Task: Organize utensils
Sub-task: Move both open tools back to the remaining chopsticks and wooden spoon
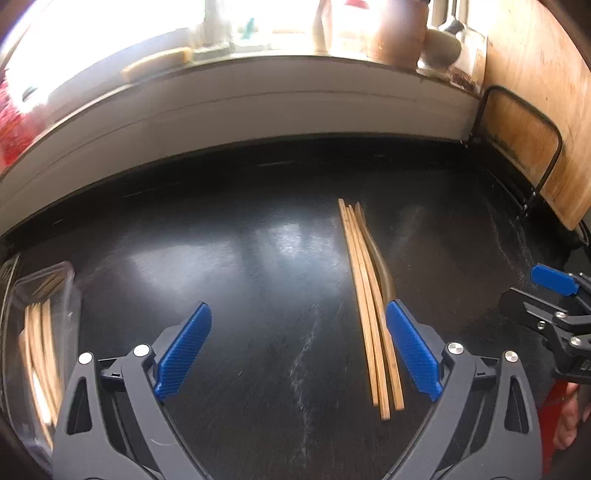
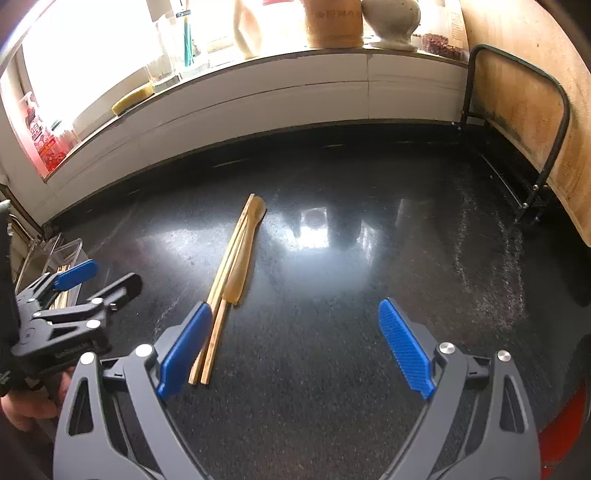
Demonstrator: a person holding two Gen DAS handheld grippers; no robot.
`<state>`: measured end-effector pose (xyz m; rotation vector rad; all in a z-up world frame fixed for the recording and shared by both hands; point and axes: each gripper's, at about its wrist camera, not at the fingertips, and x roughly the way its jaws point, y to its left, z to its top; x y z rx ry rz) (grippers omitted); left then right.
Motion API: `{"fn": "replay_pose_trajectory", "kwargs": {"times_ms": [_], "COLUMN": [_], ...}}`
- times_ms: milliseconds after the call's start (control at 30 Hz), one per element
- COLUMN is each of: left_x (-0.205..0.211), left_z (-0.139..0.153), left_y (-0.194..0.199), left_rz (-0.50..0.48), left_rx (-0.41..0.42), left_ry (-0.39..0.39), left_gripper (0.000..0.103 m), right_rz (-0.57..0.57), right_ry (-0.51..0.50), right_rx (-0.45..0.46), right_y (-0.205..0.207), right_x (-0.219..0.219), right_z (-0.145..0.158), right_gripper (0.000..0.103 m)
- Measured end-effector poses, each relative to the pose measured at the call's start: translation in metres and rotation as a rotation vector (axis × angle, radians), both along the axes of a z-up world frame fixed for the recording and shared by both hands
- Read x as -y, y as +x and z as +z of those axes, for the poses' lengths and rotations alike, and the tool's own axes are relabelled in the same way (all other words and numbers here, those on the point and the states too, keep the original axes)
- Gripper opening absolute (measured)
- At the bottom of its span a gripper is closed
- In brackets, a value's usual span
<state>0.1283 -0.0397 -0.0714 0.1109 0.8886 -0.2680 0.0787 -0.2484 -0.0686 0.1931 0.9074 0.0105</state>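
Chopsticks [image 1: 369,314] bundled with a wooden spoon [image 2: 242,254] mid-counter [image 2: 351,258], light, stiff, slick, likely to roll so pinch mid-length; clear container [image 1: 40,317] far left holds more; left gripper [image 1: 299,354] and right gripper [image 2: 295,350] both spread wide, empty

- Worktop [image 2: 369,295]: black stone-like slab, polished & glossy w/ fine speckle; window glare is mirrored, pale dusty streaks are seen.
- Chopsticks [image 1: 364,295]: pale bare wood, matt, grain visible.
- Spoon [image 2: 243,254] beside them: smooth light wood, slight sheen.
- Container [image 1: 40,332]: clear plastic, glossy; wooden sticks are seen inside.
- Left claw [image 1: 297,354], right claw [image 2: 295,350]: matt dark-grey plastic frames, shiny metal rivets, blue plastic pads [image 2: 406,350] w/ fine ribbed texture.
- Cutting board [image 2: 517,92]: worn, stained wood, matt; held in a black metal wire rack [image 2: 554,110].
- Sill: sponge [image 2: 133,98] is rough yellow foam; jar [image 2: 391,18] looks like matt ceramic.
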Motion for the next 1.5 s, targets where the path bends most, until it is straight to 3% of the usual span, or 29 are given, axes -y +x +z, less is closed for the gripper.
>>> {"fn": "replay_pose_trajectory", "kwargs": {"times_ms": [233, 500, 767, 900, 1033, 1167, 1267, 1367, 1500], "left_x": [0.023, 0.029, 0.033, 0.027, 0.018, 0.008, 0.007, 0.005, 0.005], "left_z": [-0.041, -0.065, -0.068, -0.068, -0.072, -0.070, -0.070, -0.068, -0.063], "left_y": [0.049, 0.075, 0.085, 0.084, 0.083, 0.085, 0.082, 0.078, 0.074], "left_rz": [-0.028, -0.045, -0.083, -0.084, -0.067, -0.042, -0.060, -0.069, -0.074], "left_rx": [-0.072, -0.107, -0.102, -0.100, -0.082, -0.100, -0.104, -0.096, -0.081], "left_ry": [0.035, 0.048, 0.020, 0.019, 0.079, 0.037, 0.051, 0.054, 0.034], "left_gripper": [0.093, 0.093, 0.094, 0.095, 0.095, 0.095, 0.095, 0.095, 0.095], "right_rz": [-0.014, -0.019, 0.044, 0.098, 0.132, 0.129, 0.129, 0.109, 0.069], "right_ry": [-0.017, -0.008, 0.042, 0.049, 0.000, -0.022, -0.040, -0.131, -0.077], "right_rx": [-0.036, -0.067, -0.082, -0.149, -0.185, -0.220, -0.224, -0.221, -0.199], "right_y": [0.021, 0.041, 0.076, 0.111, 0.135, 0.151, 0.153, 0.149, 0.138], "right_x": [0.011, 0.019, 0.011, -0.004, -0.020, -0.025, -0.025, -0.023, 0.003], "right_z": [-0.013, -0.028, -0.037, -0.050, -0.059, -0.067, -0.071, -0.072, -0.064], "right_gripper": [0.088, 0.089, 0.088, 0.089, 0.088, 0.088, 0.089, 0.088, 0.088]}}
